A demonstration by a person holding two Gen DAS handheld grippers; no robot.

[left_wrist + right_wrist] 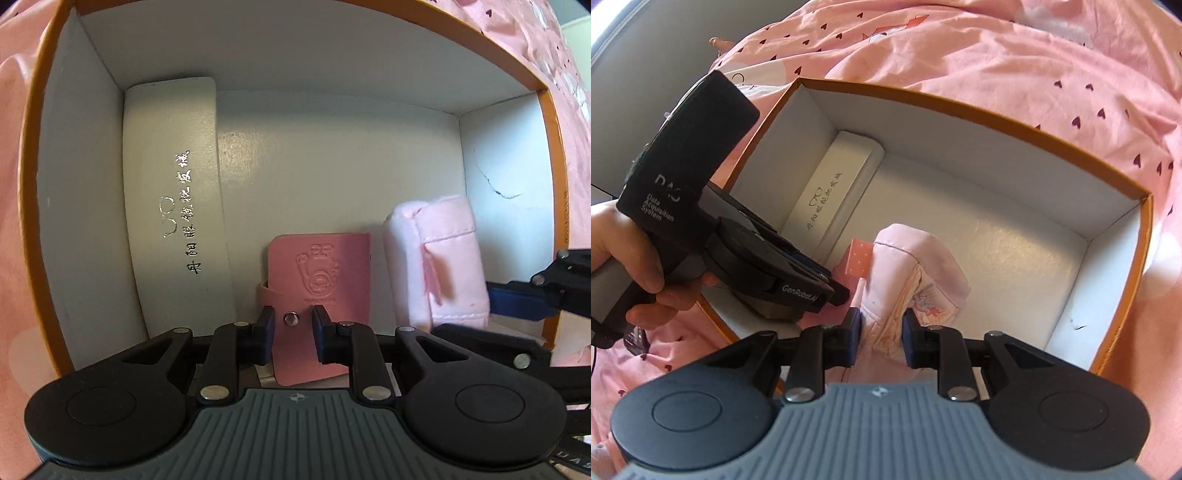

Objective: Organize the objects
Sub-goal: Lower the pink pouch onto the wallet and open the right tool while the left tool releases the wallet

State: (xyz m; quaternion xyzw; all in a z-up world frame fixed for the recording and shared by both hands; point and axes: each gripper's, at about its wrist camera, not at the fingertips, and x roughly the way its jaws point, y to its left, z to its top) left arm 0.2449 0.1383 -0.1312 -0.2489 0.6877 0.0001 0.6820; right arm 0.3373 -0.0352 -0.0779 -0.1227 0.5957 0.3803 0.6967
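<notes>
Pink embossed snap-strap card holder [319, 291], upright

Soft daylight, strong fisheye bending, edges blurred.

The box [1137, 236] sits on the bed [1015, 62] — inside, glasses case [173, 199] left, card holder [317, 295] middle, folded cloth [443, 258] right.

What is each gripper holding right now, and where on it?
Left gripper: pink card holder, at its snap end. Right gripper: folded pink cloth, at its near edge.
</notes>
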